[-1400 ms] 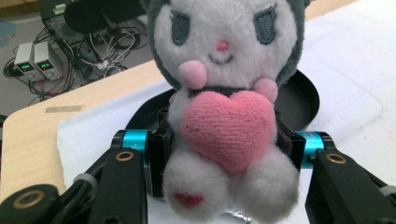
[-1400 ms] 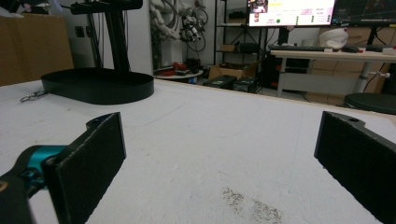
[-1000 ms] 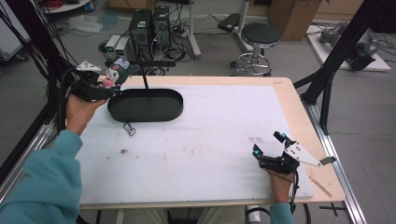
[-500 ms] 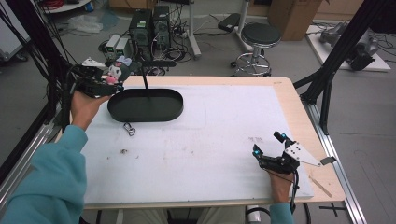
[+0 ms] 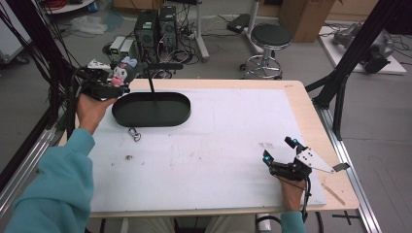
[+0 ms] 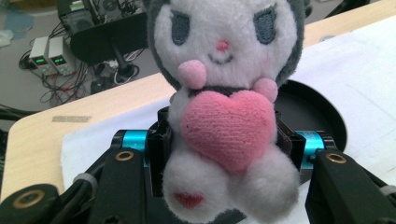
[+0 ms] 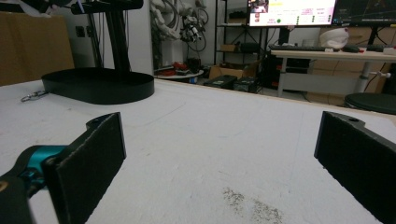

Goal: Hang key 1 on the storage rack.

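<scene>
My left gripper [image 5: 116, 80] is raised at the table's far left corner, shut on a small plush toy [image 5: 120, 75]. In the left gripper view the plush toy [image 6: 224, 112] is white with dark grey ears and hugs a pink heart, squeezed between the two jaws. Just right of it stands a black oval tray [image 5: 151, 108] with an upright post [image 5: 151, 83]; the tray [image 6: 322, 112] lies behind the toy. At the front right my right gripper [image 5: 279, 155] rests low on the white table cover, open with nothing between its jaws. The tray [image 7: 98, 85] appears far off from there.
A small metal clip [image 5: 134, 133] lies on the white cover [image 5: 218, 145] in front of the tray; the clip [image 7: 31, 97] is left of the tray in the right gripper view. A dirt smudge [image 5: 129, 157] marks the cover. Computers, cables and a stool [image 5: 271, 38] stand beyond the table.
My left gripper has lifted and moved a little to the right with the plush toy, nearer the tray's left end. The right gripper has stayed put.
</scene>
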Tool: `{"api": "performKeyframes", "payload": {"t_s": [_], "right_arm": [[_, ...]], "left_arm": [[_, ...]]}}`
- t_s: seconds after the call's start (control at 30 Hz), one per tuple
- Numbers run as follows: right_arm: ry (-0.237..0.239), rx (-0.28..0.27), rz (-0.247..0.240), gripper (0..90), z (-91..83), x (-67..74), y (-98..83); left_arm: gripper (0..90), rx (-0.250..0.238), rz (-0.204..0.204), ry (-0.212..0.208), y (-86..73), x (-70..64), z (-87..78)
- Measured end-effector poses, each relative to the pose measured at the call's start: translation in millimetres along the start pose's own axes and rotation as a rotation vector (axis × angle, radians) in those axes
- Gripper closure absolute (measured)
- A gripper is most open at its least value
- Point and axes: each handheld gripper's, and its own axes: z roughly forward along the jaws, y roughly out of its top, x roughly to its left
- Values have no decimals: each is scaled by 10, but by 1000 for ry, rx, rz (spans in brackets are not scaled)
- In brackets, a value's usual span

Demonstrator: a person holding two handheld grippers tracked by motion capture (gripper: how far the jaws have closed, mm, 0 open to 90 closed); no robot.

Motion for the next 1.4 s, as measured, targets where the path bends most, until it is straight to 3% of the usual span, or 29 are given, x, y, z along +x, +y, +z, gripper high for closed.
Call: {"api": "performKeyframes", "payload": {"t_s": [0.5, 0.67, 1.0, 1.4], "right_arm": [[1, -1, 0, 12, 0, 0, 0], [0, 0, -1, 12, 0, 1, 0], [-1, 1, -2, 12, -1, 2, 1], [0, 1, -2, 12, -1, -1, 1]], "left_arm": [[520, 47, 19, 7, -90, -32, 70], [520, 71, 46, 15, -165, -40, 68], [520, 91, 44, 16, -276, -21, 68], [520, 133, 51, 15, -351, -40, 194]]}}
